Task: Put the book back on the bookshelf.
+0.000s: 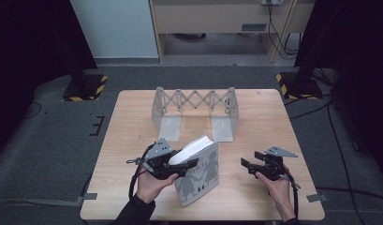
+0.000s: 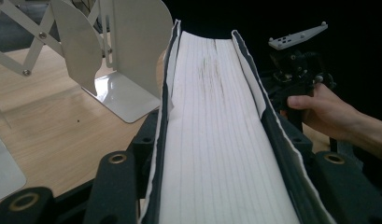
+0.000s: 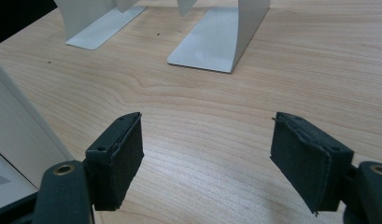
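The left tool [image 1: 177, 165] clamps the book [image 1: 198, 171], tilted on the bench [image 1: 254, 117] just in front of the bookend rack [image 1: 195, 110]. The right tool [image 1: 254, 165] waits open beside it. Keep the squeeze firm and lift evenly toward the rack.

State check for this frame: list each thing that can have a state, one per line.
book: closed, tilted up off the table, clamped across its page edge
left gripper: shut on the book
right gripper: open, nothing between its jaws
expanding bookend rack: standing upright, stretched out, no books in it
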Available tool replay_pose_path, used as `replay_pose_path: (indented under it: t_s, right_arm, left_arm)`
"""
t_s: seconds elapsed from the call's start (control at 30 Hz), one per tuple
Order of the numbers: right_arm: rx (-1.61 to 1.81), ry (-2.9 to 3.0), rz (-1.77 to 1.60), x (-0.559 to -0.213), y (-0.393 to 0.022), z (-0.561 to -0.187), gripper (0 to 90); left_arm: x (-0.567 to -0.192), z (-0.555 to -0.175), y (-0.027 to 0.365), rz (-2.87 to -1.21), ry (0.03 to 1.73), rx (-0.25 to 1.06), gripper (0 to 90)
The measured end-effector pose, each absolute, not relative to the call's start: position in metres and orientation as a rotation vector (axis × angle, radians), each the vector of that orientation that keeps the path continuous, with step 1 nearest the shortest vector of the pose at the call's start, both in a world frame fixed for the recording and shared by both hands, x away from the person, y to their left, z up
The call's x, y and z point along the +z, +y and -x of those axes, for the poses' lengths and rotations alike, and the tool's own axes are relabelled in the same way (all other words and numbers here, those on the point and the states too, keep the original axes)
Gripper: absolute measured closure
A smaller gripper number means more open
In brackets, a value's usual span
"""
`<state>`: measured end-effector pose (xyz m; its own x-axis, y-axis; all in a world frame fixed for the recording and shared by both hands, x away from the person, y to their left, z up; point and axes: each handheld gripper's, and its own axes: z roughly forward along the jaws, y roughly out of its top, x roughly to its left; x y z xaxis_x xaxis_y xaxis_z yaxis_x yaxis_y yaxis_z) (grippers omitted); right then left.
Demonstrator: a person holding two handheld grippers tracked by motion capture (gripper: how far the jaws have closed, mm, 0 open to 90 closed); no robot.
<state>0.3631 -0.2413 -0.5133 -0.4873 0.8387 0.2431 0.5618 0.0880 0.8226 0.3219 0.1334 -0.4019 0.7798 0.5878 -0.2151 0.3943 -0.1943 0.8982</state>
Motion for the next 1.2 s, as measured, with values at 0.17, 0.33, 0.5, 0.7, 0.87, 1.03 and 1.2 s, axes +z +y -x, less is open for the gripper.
replay_pose_path:
  t_s: [0.17,0.33,0.5,0.7,0.87,1.03,1.2]
  right_arm:
    - [1.356,2.077,-1.394,-0.513,-0.242,-0.363,25.4]
    - [1.357,2.075,-1.399,-0.513,-0.243,-0.363,25.3]
    - [1.355,2.075,-1.397,-0.513,-0.242,-0.363,25.3]
    - [1.355,2.074,-1.396,-0.513,-0.243,-0.363,25.3]
    - [1.357,2.075,-1.397,-0.513,-0.242,-0.363,25.3]
    - [1.353,2.082,-1.396,-0.513,-0.242,-0.363,25.0]
    - [1.352,2.083,-1.393,-0.513,-0.241,-0.363,24.9]
  left_arm:
    - [-0.4,-0.324,0.131,-1.823,0.75,0.208,48.5]
    - [-0.398,-0.322,0.131,-1.864,0.733,0.205,47.9]
    - [-0.397,-0.321,0.134,-1.909,0.729,0.188,45.6]
    - [-0.391,-0.318,0.133,-1.914,0.722,0.191,45.5]
    - [-0.389,-0.315,0.13,-1.948,0.717,0.199,48.3]
    - [-0.39,-0.315,0.128,-1.967,0.698,0.247,46.3]
    - [-0.392,-0.314,0.126,-1.968,0.709,0.26,44.9]
